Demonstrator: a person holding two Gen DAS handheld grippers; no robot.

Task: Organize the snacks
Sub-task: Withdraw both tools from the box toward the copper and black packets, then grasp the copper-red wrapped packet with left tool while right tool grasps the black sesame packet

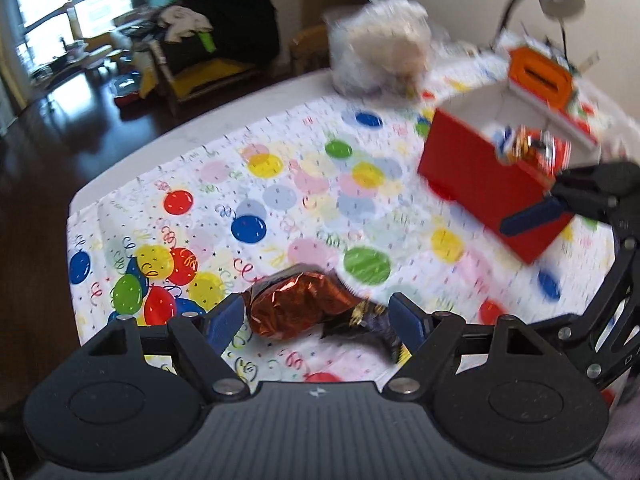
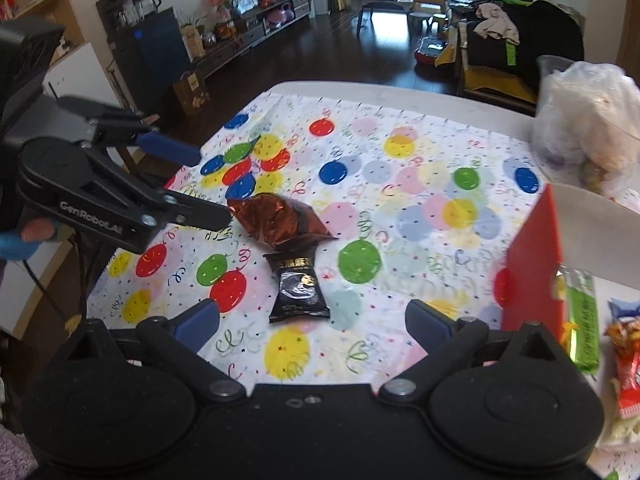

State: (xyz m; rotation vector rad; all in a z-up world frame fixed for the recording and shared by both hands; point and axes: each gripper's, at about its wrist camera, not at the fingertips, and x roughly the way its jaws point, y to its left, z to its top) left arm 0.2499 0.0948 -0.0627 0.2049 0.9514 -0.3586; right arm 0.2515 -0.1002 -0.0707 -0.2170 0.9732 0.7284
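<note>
Both claws stand open and hold nothing. From the left wrist view, the left claw (image 1: pixel 316 316) is down low with its blue pads on either side of the copper foil packet (image 1: pixel 296 306), not yet pressing on it. The right claw (image 2: pixel 312 320) hangs wide open just short of the black packet (image 2: pixel 298 290), which lies on the balloon-print cloth (image 2: pixel 420 168) touching the foil one's lower end — the two sit near the middle of the counter (image 2: pixel 400 92).

As for progress, the red box (image 1: pixel 476 184) already has several wrappers inside; a green packet (image 2: pixel 582 320) and an orange-red one (image 2: pixel 626 364) show at its open side in the right wrist view. So a good part looks sorted, and these two loose packets seem to be what is left on the cloth. A clear plastic bag (image 2: pixel 588 132) sits at the far edge — whether it counts as part of the job I cannot tell.
</note>
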